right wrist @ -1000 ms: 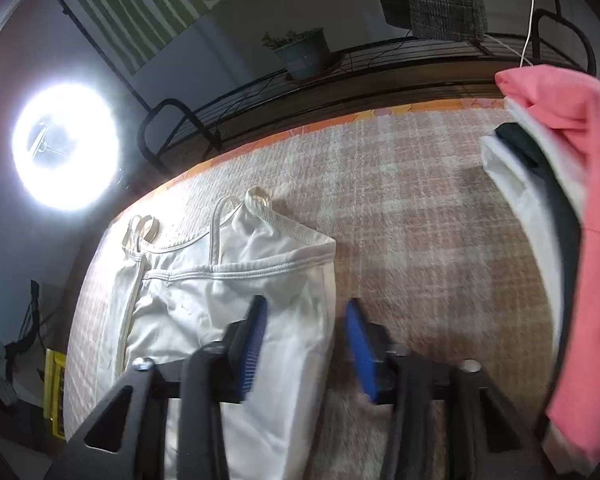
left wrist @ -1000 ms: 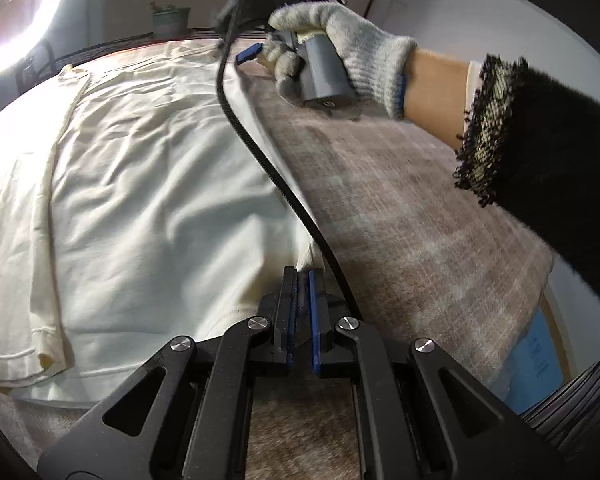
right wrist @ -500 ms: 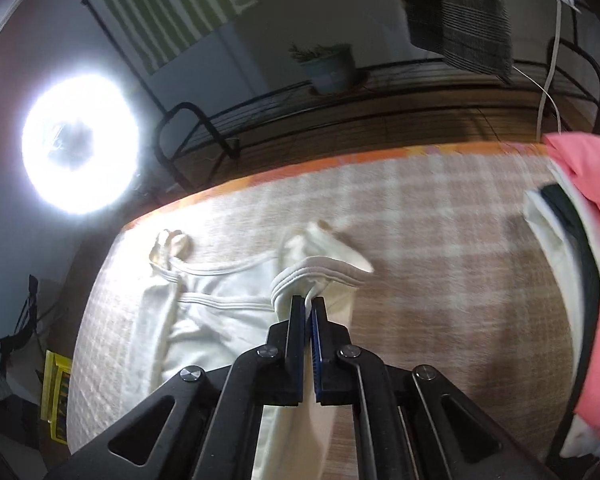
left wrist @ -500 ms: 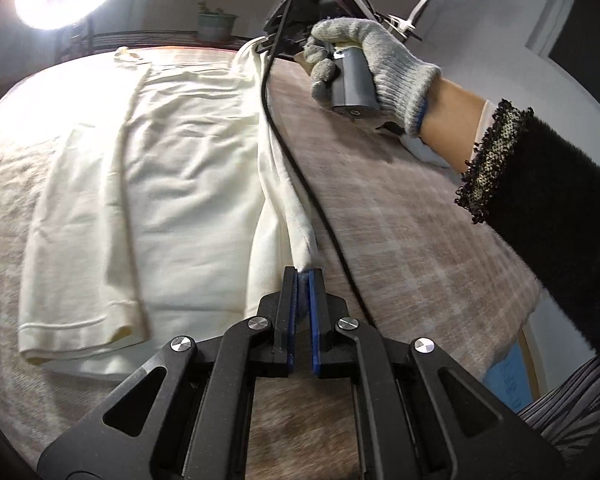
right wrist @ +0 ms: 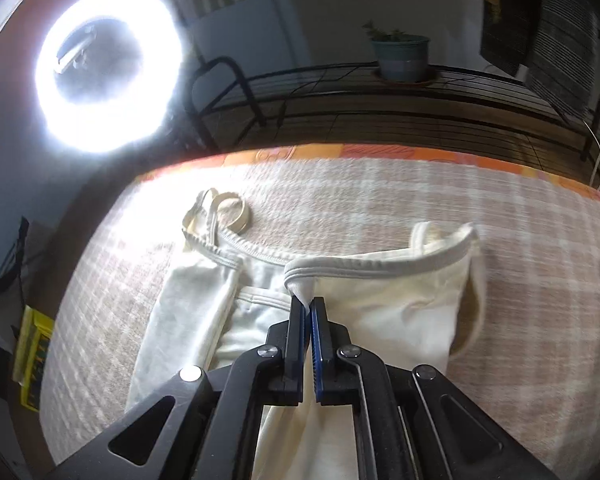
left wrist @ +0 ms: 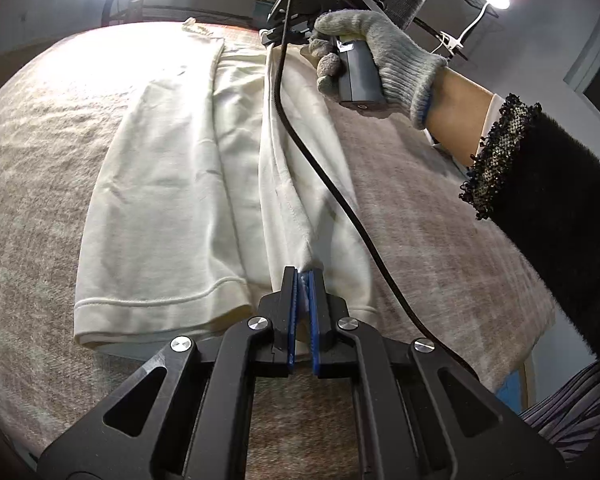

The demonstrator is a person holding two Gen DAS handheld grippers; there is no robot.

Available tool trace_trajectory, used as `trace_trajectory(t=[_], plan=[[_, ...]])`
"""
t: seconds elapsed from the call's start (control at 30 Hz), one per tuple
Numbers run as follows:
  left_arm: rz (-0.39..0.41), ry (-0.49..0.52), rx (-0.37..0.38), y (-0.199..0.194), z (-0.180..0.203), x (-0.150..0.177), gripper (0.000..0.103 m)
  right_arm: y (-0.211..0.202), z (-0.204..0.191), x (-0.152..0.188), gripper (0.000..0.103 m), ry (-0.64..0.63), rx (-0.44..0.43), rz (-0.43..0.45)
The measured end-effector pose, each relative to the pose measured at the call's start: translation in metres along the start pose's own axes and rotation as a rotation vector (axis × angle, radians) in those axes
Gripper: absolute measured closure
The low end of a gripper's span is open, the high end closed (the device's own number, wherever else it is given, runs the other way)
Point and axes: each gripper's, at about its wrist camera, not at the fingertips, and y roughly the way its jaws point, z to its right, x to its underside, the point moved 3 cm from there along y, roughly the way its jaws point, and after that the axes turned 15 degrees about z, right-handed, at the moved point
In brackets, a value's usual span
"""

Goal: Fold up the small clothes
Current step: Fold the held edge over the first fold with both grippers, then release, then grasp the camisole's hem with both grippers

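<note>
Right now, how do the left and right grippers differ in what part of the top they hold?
The left gripper pinches the cream top at its plain hem end; the right gripper pinches it at the ribbed neckline by the straps. Both are shut on the same top, lifting one side edge off the checked cloth.

Lay spread on the blanket (left wrist: 52, 184), the top (left wrist: 172, 200), across mid-frame in the left wrist view. Sat pinched onto its hem at lower centre, the left gripper (left wrist: 304, 280). Clamped its neckline at upper centre, beside the gloved hand (left wrist: 376, 52), the right gripper (right wrist: 309, 312). Stood behind, upper right in the right wrist view, a plant pot (right wrist: 402, 58).
</note>
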Motion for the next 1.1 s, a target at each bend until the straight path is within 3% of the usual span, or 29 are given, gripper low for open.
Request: trace_trajectory(t=[0.1,0.17,0.23,0.27,0.3,0.5,0.7,0.87,1.0,1.1], plan=[[-0.003,0.002,-0.010,-0.005,-0.006,0.002,0.100,0.012,-0.006,0.007,0.102,-0.026,0.012,-0.025],[-0.007,-0.003,-0.010,-0.006,-0.007,0.000,0.100,0.016,-0.007,0.012,0.096,-0.030,0.003,-0.035],[-0.012,0.007,-0.007,-0.014,-0.010,0.001,0.085,0.012,-0.007,0.012,0.066,-0.022,-0.032,-0.035],[-0.011,0.015,0.000,-0.021,-0.013,0.002,0.080,0.008,-0.007,0.011,0.061,-0.021,-0.038,-0.029],[-0.008,0.030,0.003,-0.027,-0.013,0.003,0.075,0.001,-0.006,0.009,0.061,-0.028,-0.035,-0.017],[0.034,0.122,-0.004,-0.068,-0.019,0.006,0.075,-0.073,0.005,-0.004,0.061,0.056,-0.096,0.060],[0.076,0.080,-0.058,-0.093,-0.055,-0.011,0.075,-0.152,0.002,0.017,0.062,0.075,-0.112,0.068],[0.006,0.011,-0.093,-0.085,-0.100,-0.020,0.075,-0.212,-0.003,0.090,0.060,0.126,-0.120,-0.002],[-0.080,-0.112,-0.055,-0.070,-0.121,-0.013,0.075,-0.235,-0.004,0.173,0.057,0.225,-0.148,-0.095],[-0.099,-0.206,-0.001,-0.064,-0.125,-0.012,0.075,-0.234,-0.001,0.220,0.057,0.357,-0.192,-0.163]])
